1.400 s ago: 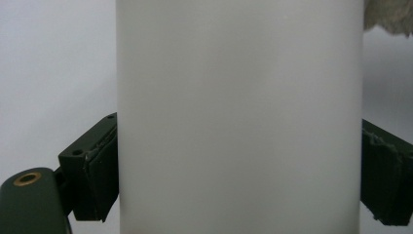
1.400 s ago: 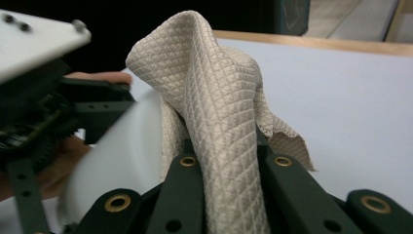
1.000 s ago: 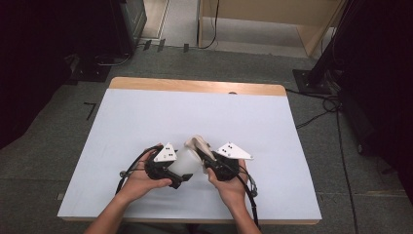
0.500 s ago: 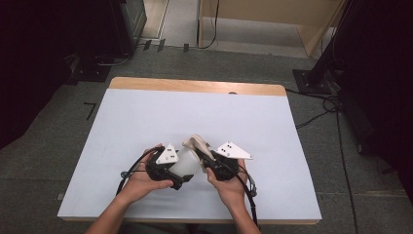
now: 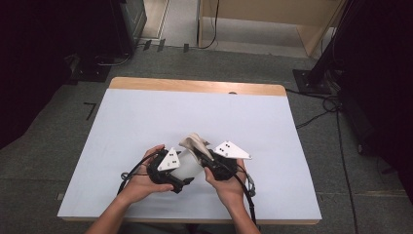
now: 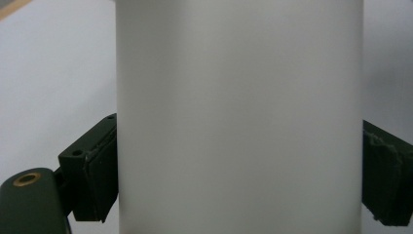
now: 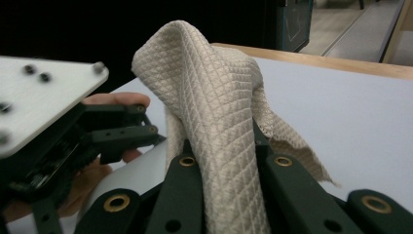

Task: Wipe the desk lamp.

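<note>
clamping a white cylinder (image 6: 238,117) between its two pads, the left gripper (image 5: 187,171) sits just left of the right gripper (image 5: 207,155), both near the front edge of the worktop (image 5: 146,112). the cylinder stands upright in the left gripper view, touching both jaws; in the high view it lies between the two grippers, just beside the cloth. the right gripper's jaws are pressed together on a beige waffle-weave cloth (image 7: 214,126), which rises above them in a fold and drapes down toward the worktop behind. a hand (image 5: 141,178) wraps the left gripper, and another hand (image 5: 226,187) wraps the right one.
</note>
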A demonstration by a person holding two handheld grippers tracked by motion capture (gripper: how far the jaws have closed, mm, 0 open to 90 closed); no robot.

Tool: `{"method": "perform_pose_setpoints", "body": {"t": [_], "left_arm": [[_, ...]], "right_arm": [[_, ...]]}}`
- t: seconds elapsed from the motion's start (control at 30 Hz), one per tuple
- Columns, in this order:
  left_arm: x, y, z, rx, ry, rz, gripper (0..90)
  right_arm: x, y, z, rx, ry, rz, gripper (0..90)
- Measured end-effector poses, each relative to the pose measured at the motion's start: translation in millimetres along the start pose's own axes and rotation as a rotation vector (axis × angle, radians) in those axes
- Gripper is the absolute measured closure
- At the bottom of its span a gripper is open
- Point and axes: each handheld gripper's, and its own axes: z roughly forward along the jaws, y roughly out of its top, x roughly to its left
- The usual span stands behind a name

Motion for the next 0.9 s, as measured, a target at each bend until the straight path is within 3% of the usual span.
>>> {"method": "perform_pose_setpoints", "body": {"t": [0.07,0.13,0.2,0.23,0.27,0.3,0.37,0.43,0.47,0.5,0.53,0.6,0.67,0.73,0.83,0.9], "left_arm": [[-3.1,1.5,0.6,0.007,0.018,0.009,8.2],[-3.6,2.8,1.9,0.009,0.039,-0.007,8.2],[-2.0,2.6,2.2,0.003,0.047,-0.025,8.2],[1.1,2.1,1.8,-0.005,0.057,-0.049,8.2],[8.8,0.6,0.2,-0.034,0.066,-0.113,8.2],[10.8,0.3,0.1,-0.049,0.079,-0.135,8.3],[10.8,0.5,0.3,-0.056,0.095,-0.135,8.4],[6.5,1.8,3.0,-0.059,0.114,-0.103,8.4],[0.0,3.5,7.2,-0.066,0.114,-0.079,8.4],[0.0,3.5,7.2,-0.066,0.114,-0.079,8.4],[-2.4,4.4,8.6,-0.068,0.115,-0.069,8.4],[-5.4,5.6,11.0,-0.073,0.114,-0.056,8.4],[-6.8,5.8,11.7,-0.074,0.118,-0.046,8.4],[-1.2,6.0,10.4,-0.097,0.144,-0.083,8.4],[4.8,5.7,8.7,-0.119,0.176,-0.110,8.4],[14.5,4.7,8.4,-0.156,0.237,-0.167,8.4]], "right_arm": [[-5.6,-4.1,4.6,0.005,-0.026,0.015,83.2],[-12.3,-10.4,8.5,0.037,-0.068,0.029,83.3],[-16.1,-14.0,10.1,0.049,-0.081,0.038,83.3],[-19.7,-16.7,10.5,0.059,-0.084,0.060,83.3],[-23.3,-17.9,7.9,0.064,-0.089,0.087,83.3],[-22.6,-16.1,5.3,0.057,-0.083,0.086,83.3],[-17.2,-9.6,0.7,0.032,-0.068,0.075,83.3],[-12.8,-5.7,-1.2,0.015,-0.051,0.064,83.2],[-1.6,1.2,-3.0,-0.012,-0.019,0.025,83.3],[-1.6,1.2,-3.0,-0.012,-0.019,0.025,83.3],[6.8,5.4,-3.1,-0.032,-0.010,-0.013,83.1],[7.8,6.3,-2.3,-0.039,-0.012,-0.022,83.0],[-2.6,4.4,2.3,-0.019,-0.077,-0.027,83.0],[-14.8,0.7,3.2,0.007,-0.127,0.003,82.9],[-25.7,-0.6,-1.1,0.001,-0.143,0.054,82.4],[-32.6,4.6,-12.2,-0.043,-0.144,0.077,81.9]]}}
